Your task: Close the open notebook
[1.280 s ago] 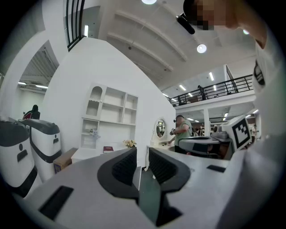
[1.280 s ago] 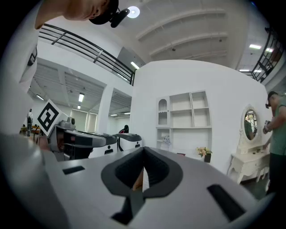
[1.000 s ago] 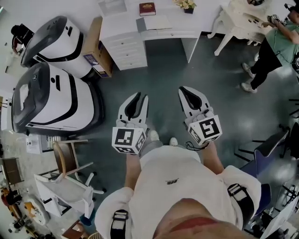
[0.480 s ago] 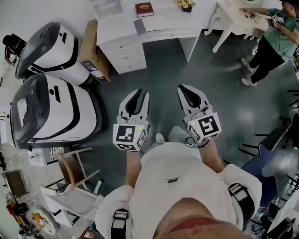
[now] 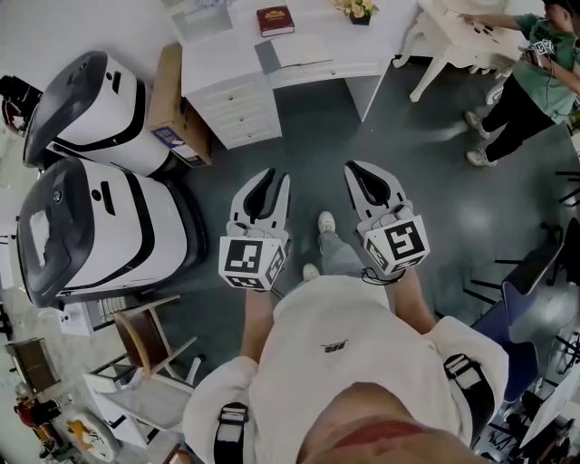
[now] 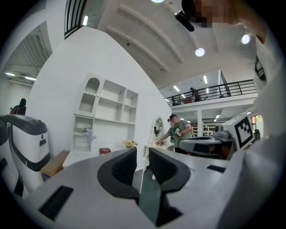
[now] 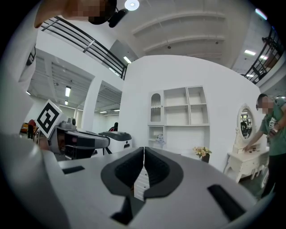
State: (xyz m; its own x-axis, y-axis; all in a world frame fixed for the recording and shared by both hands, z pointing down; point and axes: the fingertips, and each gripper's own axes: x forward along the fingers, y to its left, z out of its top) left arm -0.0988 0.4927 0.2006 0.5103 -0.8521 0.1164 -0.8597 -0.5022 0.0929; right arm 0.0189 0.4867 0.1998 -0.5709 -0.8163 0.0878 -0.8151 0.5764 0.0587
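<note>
since a second ago the white counter with drawers point(image 5: 227, 72) has slid a little up and left in your head view, and your light shoe point(image 5: 325, 222) now shows stepped forward on the dark grey floor point(image 5: 435, 227) between the two grippers. both grippers sit much where they were, held low before your chest and pointing at the counter. your left gripper point(image 5: 276, 178) has its jaws a narrow slit apart with nothing between them; your right gripper point(image 5: 355, 169) has its jaws pressed together, holding nothing. the open white-paged notebook point(image 5: 304, 51) lies flat on the counter top, well apart from both grippers, with a stretch of floor between. behind it lie a dark red book point(image 5: 275, 19) and a small pot of pale flowers point(image 5: 360, 9). a brown cardboard box point(image 5: 167, 100) leans beside the drawers, and two large white-and-dark machines point(image 5: 100, 227) stand at your left, with a wooden chair point(image 5: 149, 335) nearer you. at the far right a person in a green shirt point(image 5: 535, 63) bends over a white dressing table point(image 5: 458, 36).
</note>
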